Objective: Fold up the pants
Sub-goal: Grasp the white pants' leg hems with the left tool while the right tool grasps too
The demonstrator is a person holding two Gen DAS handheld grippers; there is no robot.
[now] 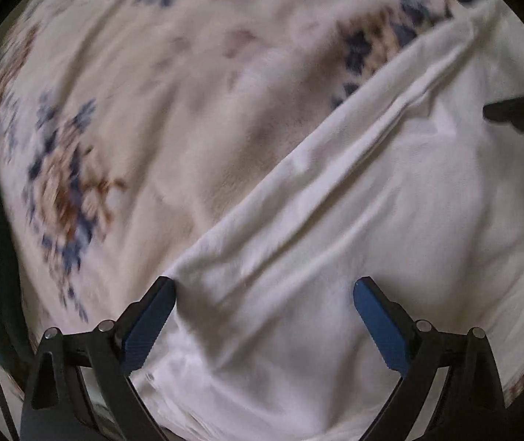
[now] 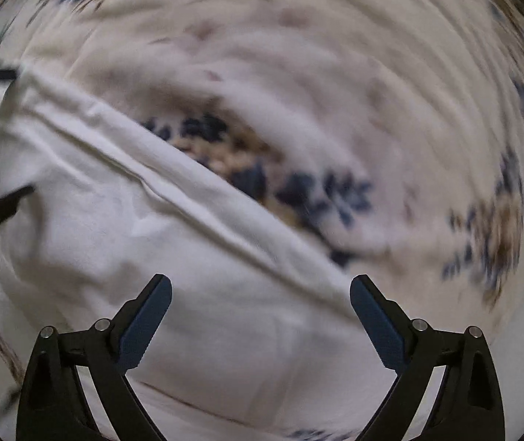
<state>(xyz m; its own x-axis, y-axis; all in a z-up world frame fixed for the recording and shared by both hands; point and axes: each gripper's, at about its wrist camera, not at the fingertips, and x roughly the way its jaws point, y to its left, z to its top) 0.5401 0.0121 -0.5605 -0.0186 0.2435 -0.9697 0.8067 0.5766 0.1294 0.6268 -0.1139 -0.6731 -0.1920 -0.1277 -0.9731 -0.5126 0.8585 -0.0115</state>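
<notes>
We have the white pants point(image 1: 335, 257) flat on the flowered blanket point(image 1: 151, 110). Left gripper point(image 1: 263, 292) and right gripper point(image 2: 260, 290) both hover over them, jaws apart, holding nothing. Both views are blurred. Advice: pinch the folded edge point(image 2: 195, 191) at matching points, lift evenly, keep seams aligned.

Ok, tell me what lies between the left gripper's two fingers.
In the left wrist view, only the white pants fill the gap of the open left gripper; nothing else.
</notes>
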